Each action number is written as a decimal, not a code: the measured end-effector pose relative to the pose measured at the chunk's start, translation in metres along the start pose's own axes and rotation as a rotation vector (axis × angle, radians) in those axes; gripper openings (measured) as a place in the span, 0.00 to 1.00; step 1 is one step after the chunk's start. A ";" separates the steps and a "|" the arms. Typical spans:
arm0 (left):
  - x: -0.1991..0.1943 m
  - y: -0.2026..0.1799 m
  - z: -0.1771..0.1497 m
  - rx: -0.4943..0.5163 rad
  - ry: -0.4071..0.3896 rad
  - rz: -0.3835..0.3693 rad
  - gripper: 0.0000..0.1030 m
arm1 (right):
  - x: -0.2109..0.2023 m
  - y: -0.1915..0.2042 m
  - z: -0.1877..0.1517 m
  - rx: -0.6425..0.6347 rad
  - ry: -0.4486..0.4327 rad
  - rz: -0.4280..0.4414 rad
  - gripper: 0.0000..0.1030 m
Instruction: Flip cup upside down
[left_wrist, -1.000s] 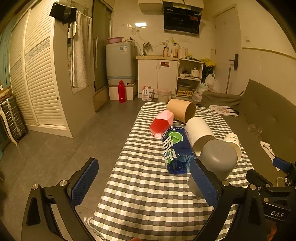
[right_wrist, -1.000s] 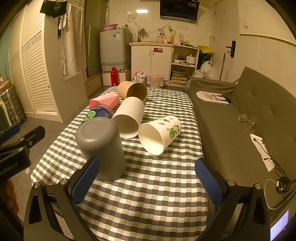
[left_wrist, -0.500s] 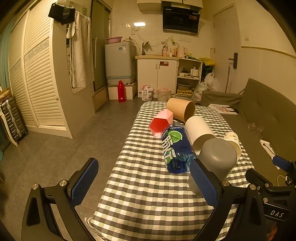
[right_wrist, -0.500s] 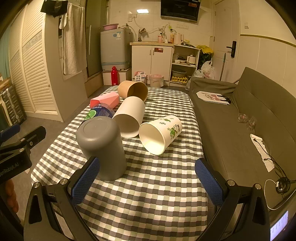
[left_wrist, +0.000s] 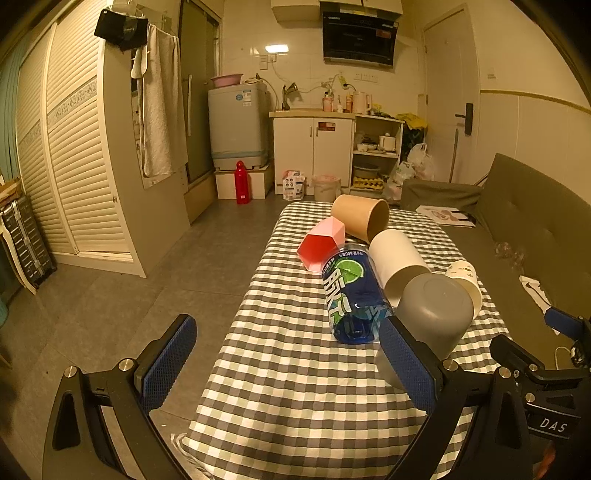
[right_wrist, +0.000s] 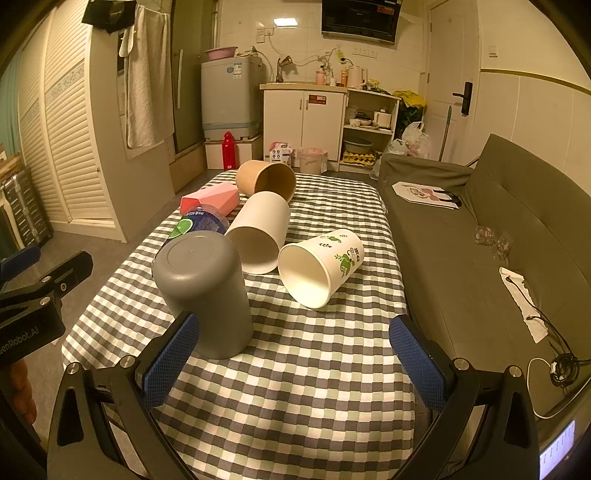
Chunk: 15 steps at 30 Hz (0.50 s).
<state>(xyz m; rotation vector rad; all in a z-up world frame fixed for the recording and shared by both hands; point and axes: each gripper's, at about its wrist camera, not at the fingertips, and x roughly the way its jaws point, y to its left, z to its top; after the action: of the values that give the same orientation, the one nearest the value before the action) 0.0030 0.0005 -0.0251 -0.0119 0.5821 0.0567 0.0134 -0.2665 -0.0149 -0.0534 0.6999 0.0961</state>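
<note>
A grey cup stands upside down, base up, on the checked tablecloth; it also shows in the left wrist view behind my left gripper's right finger. A white paper cup with green print, a plain white cup, a brown cup and a pink cup all lie on their sides. My right gripper is open and empty just in front of the grey cup. My left gripper is open and empty over the table's near left edge.
A blue bottle lies on its side between the pink cup and the grey cup. A dark green sofa runs along the table's right side. The floor drops off to the left.
Both grippers stay open and almost still. The view has shifted very slightly; the cups have not moved.
</note>
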 end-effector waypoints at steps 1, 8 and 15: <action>0.000 0.000 0.000 0.001 0.000 0.000 0.99 | 0.000 0.000 0.000 0.000 0.000 0.000 1.00; 0.000 0.000 0.000 0.001 0.001 0.003 0.99 | 0.001 0.001 -0.001 -0.003 0.001 0.001 1.00; -0.001 0.002 -0.001 0.001 0.003 0.002 0.99 | 0.001 0.001 -0.001 -0.004 0.004 0.000 1.00</action>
<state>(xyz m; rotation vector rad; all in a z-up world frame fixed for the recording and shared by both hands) 0.0016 0.0020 -0.0253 -0.0101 0.5848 0.0584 0.0133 -0.2653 -0.0168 -0.0577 0.7039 0.0974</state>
